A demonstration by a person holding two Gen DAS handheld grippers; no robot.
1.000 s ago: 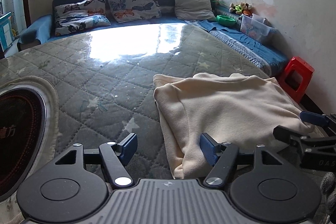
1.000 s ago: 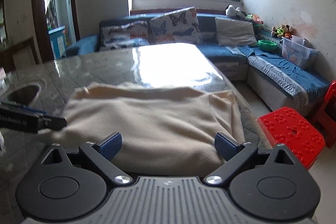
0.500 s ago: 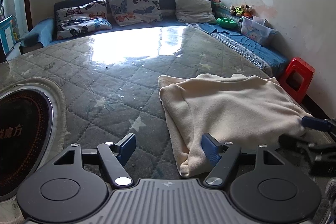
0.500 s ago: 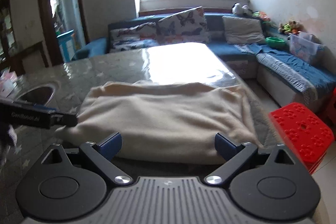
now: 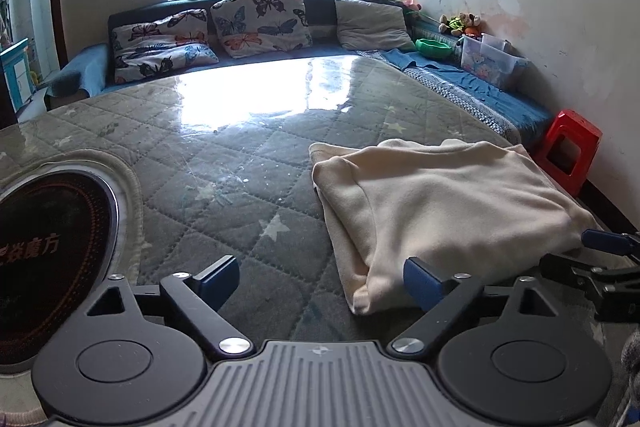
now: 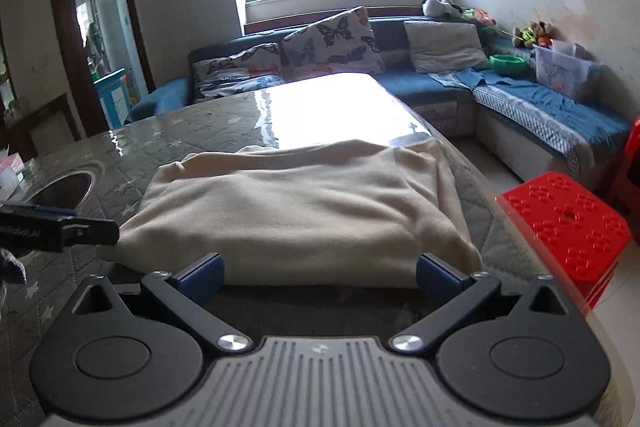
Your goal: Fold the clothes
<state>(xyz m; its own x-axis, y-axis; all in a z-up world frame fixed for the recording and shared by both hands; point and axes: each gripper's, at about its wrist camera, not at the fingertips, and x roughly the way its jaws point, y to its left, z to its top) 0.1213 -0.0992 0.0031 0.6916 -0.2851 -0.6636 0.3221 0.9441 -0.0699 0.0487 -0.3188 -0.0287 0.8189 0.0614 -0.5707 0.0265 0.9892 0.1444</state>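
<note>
A cream folded garment [image 5: 448,203] lies on the quilted green table cover [image 5: 224,163] at the right. My left gripper [image 5: 320,279] is open just short of the garment's near left corner, with nothing between its fingers. In the right wrist view the same garment [image 6: 296,211] fills the middle, and my right gripper [image 6: 318,275] stands open at its near edge, holding nothing. The right gripper's fingers [image 5: 600,241] show at the right edge of the left wrist view. The left gripper's finger [image 6: 60,227] pokes in from the left.
A round cooktop [image 5: 48,259] is set into the table at the left. A red plastic stool [image 6: 560,227] stands off the table's right side. A blue sofa [image 5: 472,91] with butterfly cushions [image 5: 260,19] runs along the back and right walls.
Both grippers have drawn back slightly from the garment and stayed open. The garment has not moved.
</note>
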